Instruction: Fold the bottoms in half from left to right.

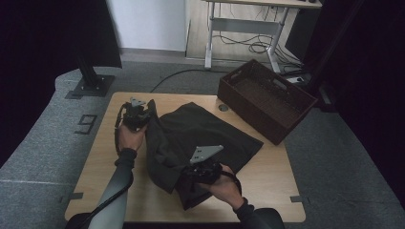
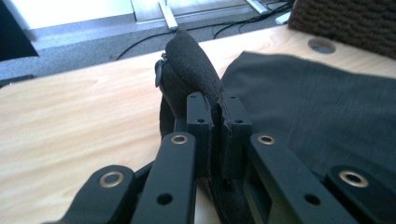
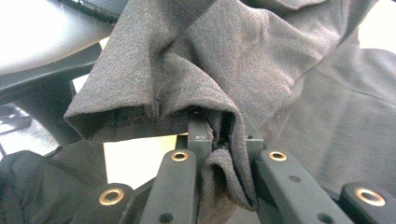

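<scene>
My left claw [image 2: 215, 112] and right claw [image 3: 218, 135] each clench an edge of the dark garment [image 1: 200, 133]; lifted beneath them, folding barely begun; basket [image 1: 267, 100] beyond waits.

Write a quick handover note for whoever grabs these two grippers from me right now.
Left gripper: shut on an edge of the dark garment, at the table's far left.
Right gripper: shut on a bunched hem of it, near the front edge.
Done: both edges gripped, cloth partly lifted and folded over itself.
Left: finish the fold; the brown basket at the far right corner likely receives it.
</scene>
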`<act>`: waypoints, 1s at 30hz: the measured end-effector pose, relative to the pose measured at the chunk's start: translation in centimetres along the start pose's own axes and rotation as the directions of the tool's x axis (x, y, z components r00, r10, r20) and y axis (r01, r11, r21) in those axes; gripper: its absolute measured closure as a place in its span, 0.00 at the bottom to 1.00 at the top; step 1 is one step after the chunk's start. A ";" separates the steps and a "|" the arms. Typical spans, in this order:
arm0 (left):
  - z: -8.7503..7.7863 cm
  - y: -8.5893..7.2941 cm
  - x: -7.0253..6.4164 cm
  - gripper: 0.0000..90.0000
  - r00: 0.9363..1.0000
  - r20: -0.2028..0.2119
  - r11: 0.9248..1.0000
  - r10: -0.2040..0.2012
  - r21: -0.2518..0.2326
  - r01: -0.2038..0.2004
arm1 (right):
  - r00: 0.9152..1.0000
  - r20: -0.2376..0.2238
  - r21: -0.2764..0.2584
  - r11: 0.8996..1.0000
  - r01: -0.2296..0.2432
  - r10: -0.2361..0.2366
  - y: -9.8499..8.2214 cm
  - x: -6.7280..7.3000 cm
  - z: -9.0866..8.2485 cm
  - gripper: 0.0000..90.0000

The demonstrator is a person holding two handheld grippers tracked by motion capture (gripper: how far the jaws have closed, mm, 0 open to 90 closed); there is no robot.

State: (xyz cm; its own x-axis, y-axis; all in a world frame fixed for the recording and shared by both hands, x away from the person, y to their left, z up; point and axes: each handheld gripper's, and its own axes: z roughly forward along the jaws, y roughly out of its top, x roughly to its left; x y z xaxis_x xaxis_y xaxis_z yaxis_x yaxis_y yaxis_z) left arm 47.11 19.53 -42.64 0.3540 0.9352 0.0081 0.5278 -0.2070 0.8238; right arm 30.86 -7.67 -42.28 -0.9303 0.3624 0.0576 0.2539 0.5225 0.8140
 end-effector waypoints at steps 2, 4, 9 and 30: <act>0.3 0.7 -0.5 0.94 1.000 0.001 1.000 0.003 -0.016 -0.003 | 1.000 0.023 -0.014 1.000 -0.009 0.009 -0.1 -0.6 -1.1 0.90; 0.5 1.5 -1.0 0.94 1.000 0.005 0.999 0.011 -0.033 -0.011 | 0.999 0.043 -0.029 0.999 -0.022 0.023 -0.3 -1.3 -2.2 0.90; 1.3 3.6 -2.5 0.94 0.999 0.012 0.998 0.030 -0.064 -0.029 | 0.993 0.104 -0.066 0.997 -0.047 0.054 -0.8 -2.9 -5.1 0.90; 9.5 7.7 -7.2 0.93 0.994 0.058 0.995 0.096 -0.010 -0.096 | 0.941 0.287 -0.053 0.984 -0.172 0.179 -5.3 -10.3 -9.2 0.89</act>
State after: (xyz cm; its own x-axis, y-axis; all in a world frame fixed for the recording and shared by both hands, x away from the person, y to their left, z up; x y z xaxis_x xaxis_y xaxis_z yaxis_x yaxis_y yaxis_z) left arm 55.92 8.47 -41.71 0.4476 0.8926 0.0546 0.4837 -0.2930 0.8247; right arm 36.62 -21.30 -41.88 -0.7540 0.6560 0.0346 0.3954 0.4111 0.8214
